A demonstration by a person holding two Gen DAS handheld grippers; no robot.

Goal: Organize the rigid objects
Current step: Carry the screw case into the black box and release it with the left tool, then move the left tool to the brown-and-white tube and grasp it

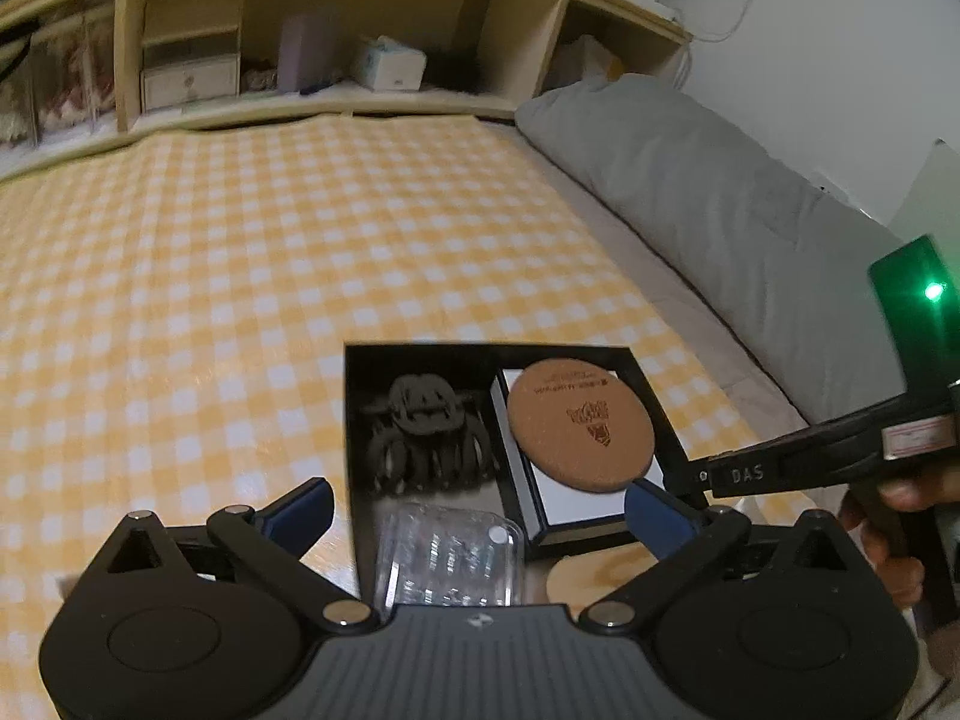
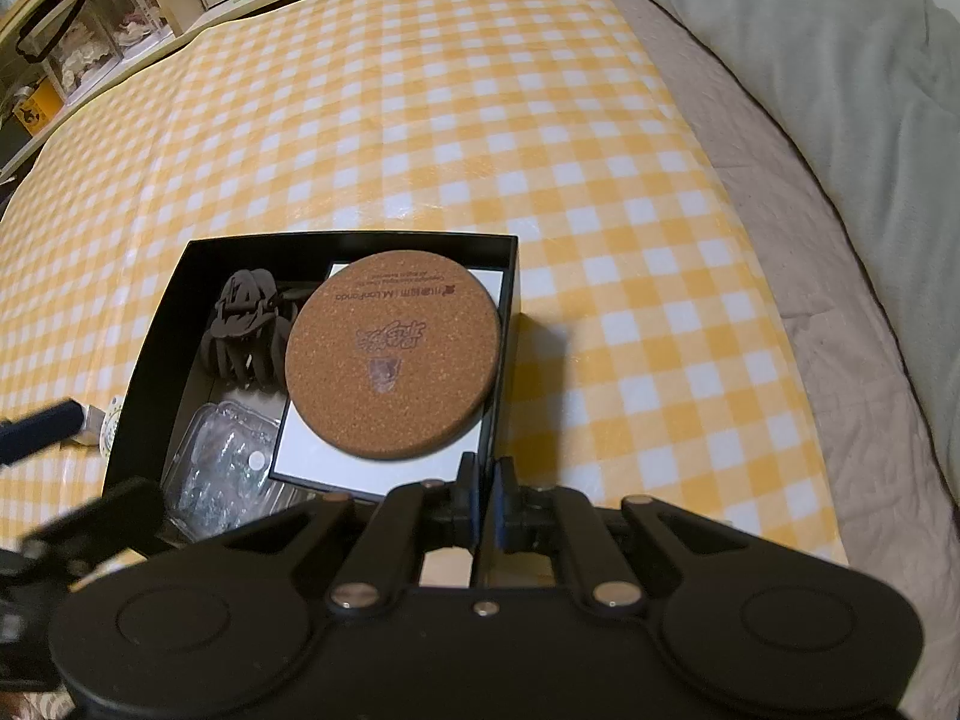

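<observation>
The bed [image 2: 420, 120] is spread with a yellow-and-white checked cloth [image 1: 240, 270]; a grey duvet [image 1: 690, 180] lies bunched along its right side, and a wooden shelf unit [image 1: 336, 30] stands behind its far edge; on the cloth sits a black open box [image 2: 153, 324], which holds the sorted items; inside, a white flat box [image 2: 384, 462] fills the right part, and a round cork coaster [image 2: 393, 360] lies on top of it; a dark claw hair clip [image 2: 246, 330] rests in the far left part, with a clear plastic case [image 2: 216, 468] nearer; the left gripper [image 1: 480, 516] hangs over the box's near edge, its fingers [image 1: 306, 510] spread wide apart and holding nothing; the right gripper [image 2: 485, 498] has its fingers pressed together on the box's right wall.
</observation>
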